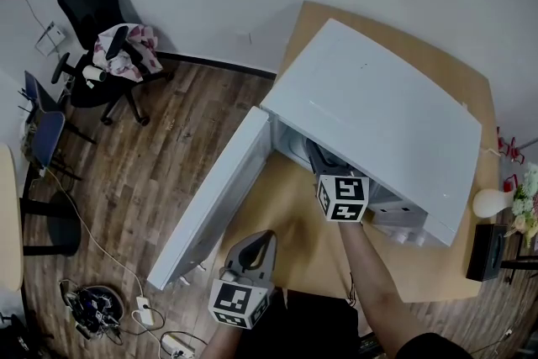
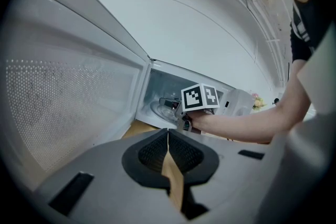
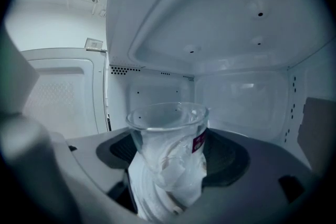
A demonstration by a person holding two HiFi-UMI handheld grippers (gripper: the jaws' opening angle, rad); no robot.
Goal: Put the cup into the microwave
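Inside the microwave [image 1: 378,105], the right hand-held gripper [image 3: 168,176] clasped the cup [image 3: 168,131] upright for setting down; the left hand-held gripper [image 2: 168,139] hung closed.

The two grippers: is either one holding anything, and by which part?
The right gripper holds the clear cup by its sides, below the rim, inside the microwave. The left gripper is shut on nothing.

An office-like room: swivel chair [image 1: 92,13], wooden desk [image 1: 458,80] bearing a microwave [image 1: 378,113], floor cables [image 1: 101,303].
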